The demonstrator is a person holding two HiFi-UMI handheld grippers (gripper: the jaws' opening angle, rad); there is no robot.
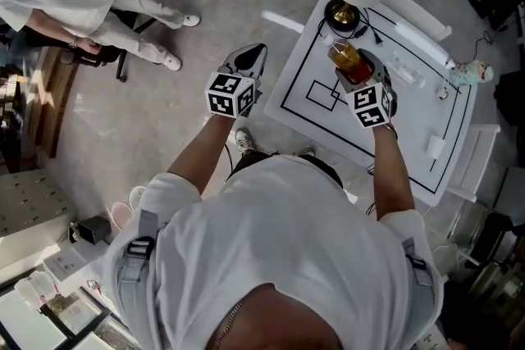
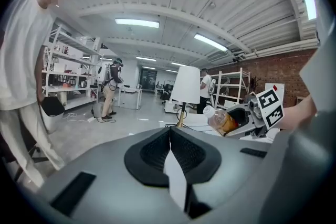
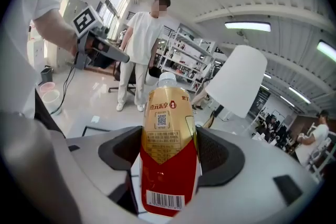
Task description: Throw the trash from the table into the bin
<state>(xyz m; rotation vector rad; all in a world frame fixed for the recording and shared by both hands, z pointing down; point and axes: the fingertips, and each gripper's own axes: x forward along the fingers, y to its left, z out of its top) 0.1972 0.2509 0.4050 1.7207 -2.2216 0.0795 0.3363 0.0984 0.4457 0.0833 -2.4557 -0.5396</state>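
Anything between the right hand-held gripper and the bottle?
Nothing visible: the right hand-held gripper is shut on the bottle, held over the table. No bin clearly shows, so that path can't be judged.

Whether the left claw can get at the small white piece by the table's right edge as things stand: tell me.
Probably not directly. The left claw is shut, off the table's left side, and the right claw, gripping the bottle, and its arm lie between it and the white piece.
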